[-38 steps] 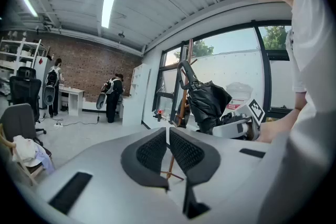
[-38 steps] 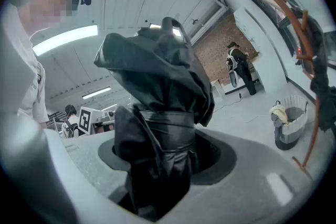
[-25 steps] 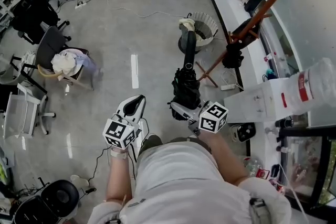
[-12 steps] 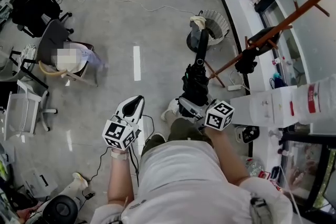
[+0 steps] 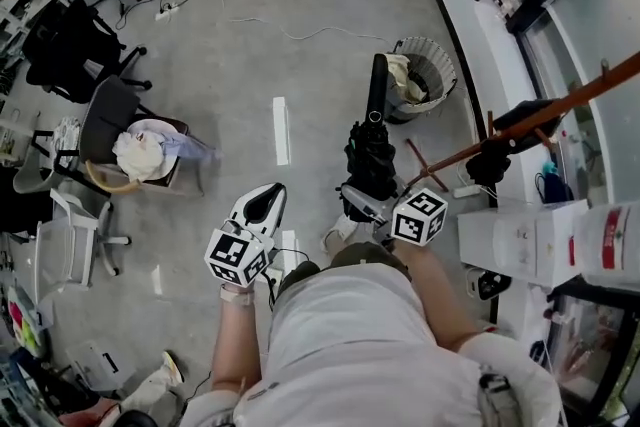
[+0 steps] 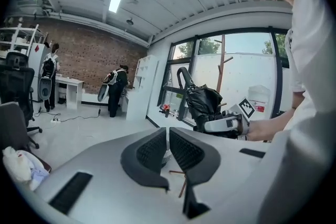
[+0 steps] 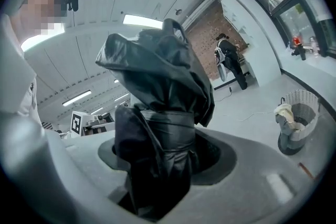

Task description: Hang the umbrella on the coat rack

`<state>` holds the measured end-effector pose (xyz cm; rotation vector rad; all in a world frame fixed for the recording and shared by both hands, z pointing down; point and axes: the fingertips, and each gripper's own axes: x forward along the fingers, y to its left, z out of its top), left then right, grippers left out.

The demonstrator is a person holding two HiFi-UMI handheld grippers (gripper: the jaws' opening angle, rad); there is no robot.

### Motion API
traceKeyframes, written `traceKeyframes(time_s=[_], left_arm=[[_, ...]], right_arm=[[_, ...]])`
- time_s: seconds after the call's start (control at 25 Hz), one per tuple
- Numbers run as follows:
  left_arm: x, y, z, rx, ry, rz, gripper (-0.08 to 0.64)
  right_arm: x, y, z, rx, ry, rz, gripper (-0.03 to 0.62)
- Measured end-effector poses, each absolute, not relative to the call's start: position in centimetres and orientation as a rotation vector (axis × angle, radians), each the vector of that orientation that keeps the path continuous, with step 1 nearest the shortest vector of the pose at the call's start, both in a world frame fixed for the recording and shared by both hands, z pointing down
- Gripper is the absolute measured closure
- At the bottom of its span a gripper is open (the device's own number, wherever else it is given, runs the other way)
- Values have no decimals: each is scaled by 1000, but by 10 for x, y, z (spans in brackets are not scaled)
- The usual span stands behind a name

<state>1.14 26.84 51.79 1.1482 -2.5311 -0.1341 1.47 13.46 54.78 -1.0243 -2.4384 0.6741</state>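
Note:
My right gripper is shut on a folded black umbrella, whose curved handle points away from me. In the right gripper view the umbrella's bunched cloth fills the gap between the jaws of the right gripper. The brown wooden coat rack leans across the right side, with a dark thing hanging on it and its feet just right of the umbrella. My left gripper is held low at the left, shut and empty. The left gripper view shows that gripper, the umbrella and the rack's pole.
A mesh waste basket stands beyond the umbrella handle. A chair piled with clothes and dark office chairs are at the left. White boxes and a counter line the right side. A cable trails over the floor.
Both grippers have travelled forward with the person. The waste basket and the rack's feet now lie closer to the umbrella. The right gripper still holds the umbrella; the left one stays shut.

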Motion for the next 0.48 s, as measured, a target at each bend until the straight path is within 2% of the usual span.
traceKeyframes(time_s=[0.28,0.48], left_arm=[[-78,212,508,1206,-2503,-85,555],[-111,173,505,1299,-2456,-64,555]], right_arm=[[-72,79,538,-974,-2487,697,314],[-102,45,530,-916,-2539,719,314]])
